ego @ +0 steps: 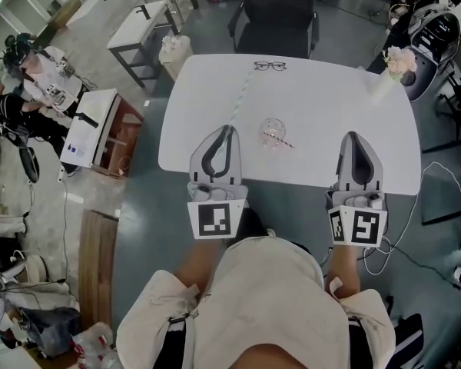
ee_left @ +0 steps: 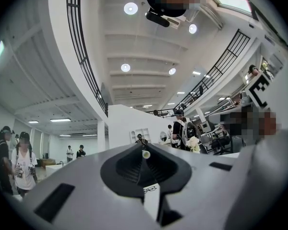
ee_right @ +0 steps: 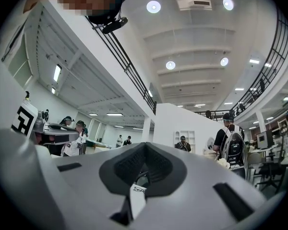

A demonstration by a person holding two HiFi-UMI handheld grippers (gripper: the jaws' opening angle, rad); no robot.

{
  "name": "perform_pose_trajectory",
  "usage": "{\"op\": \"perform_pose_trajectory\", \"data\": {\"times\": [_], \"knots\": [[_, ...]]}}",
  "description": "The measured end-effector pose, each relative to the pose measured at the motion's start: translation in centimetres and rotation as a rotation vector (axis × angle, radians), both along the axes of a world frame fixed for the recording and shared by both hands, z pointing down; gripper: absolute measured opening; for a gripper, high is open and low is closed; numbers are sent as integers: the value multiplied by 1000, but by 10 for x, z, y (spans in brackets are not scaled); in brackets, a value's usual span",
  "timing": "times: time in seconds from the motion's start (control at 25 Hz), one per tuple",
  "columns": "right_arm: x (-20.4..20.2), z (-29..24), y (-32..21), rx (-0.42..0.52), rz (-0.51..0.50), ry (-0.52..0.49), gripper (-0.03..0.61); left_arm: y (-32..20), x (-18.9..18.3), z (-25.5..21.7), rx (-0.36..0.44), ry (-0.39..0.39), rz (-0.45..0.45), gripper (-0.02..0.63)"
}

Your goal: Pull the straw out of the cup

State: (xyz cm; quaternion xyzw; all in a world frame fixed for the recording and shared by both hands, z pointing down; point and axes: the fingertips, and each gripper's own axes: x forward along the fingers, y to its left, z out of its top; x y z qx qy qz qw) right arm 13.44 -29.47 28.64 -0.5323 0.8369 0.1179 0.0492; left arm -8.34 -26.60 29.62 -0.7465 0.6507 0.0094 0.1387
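A clear cup (ego: 273, 132) stands on the white table (ego: 330, 106), seen from above, with a red-and-white striped straw (ego: 281, 139) lying across its mouth. My left gripper (ego: 229, 127) is left of the cup, shut on a pale straw (ego: 240, 97) that runs from its tips toward the table's far edge. In the left gripper view the round end of that straw (ee_left: 146, 154) shows pinched between the tips of the left gripper (ee_left: 145, 147). My right gripper (ego: 352, 134) hovers right of the cup over the table's near edge. Its jaws meet with nothing between them, as the right gripper view (ee_right: 144, 145) also shows.
A pair of glasses (ego: 270, 66) lies at the table's far edge. A vase of pale flowers (ego: 398, 62) stands at the far right corner. A black chair (ego: 276, 18) is behind the table. People and benches (ego: 142, 29) are at the left.
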Motion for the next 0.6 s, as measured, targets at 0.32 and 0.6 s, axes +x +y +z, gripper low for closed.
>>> {"op": "perform_pose_trajectory", "data": {"times": [0.32, 0.6], "knots": [[-4, 6, 1, -9, -3, 4, 3, 1, 1, 7, -23, 10, 4, 25], [-4, 10, 0, -18, 6, -4, 3, 0, 1, 11, -43, 12, 12, 25]]}}
